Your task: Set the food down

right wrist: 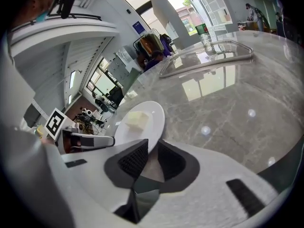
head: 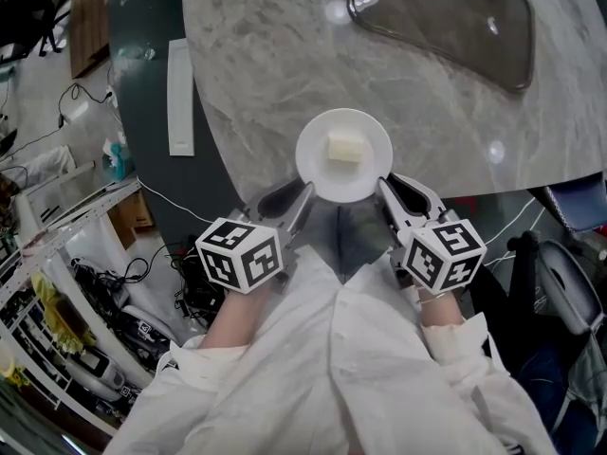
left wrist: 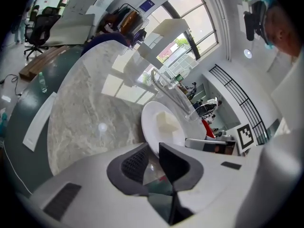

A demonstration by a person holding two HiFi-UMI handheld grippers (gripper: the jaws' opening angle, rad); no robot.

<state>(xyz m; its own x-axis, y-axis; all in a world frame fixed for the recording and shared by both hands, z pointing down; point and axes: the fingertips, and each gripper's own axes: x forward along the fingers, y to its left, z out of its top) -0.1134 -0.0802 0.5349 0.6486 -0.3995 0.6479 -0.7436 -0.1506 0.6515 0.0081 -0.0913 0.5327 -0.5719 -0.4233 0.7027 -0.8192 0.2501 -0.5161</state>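
A round white plate [head: 313, 164] carries a pale yellow block of food [head: 345, 148] near the front edge of the marble table [head: 256, 64]. My left gripper [head: 305, 191] grips the plate's near-left rim and my right gripper [head: 384, 186] its near-right rim. In the left gripper view the plate [left wrist: 151, 127] with the food [left wrist: 166, 123] runs into the jaws of the left gripper [left wrist: 154, 151]. In the right gripper view the plate's rim [right wrist: 154, 122] sits between the pads of the right gripper [right wrist: 152, 148], with the food [right wrist: 135, 119] beyond. I cannot tell whether the plate rests on the table.
A dark glass tray [head: 446, 17] lies at the table's far side, and shows clear-rimmed in the right gripper view [right wrist: 209, 56]. A long white strip [head: 180, 96] lies to the left. Cluttered shelves [head: 57, 282] stand at lower left and a chair [head: 569, 282] at lower right.
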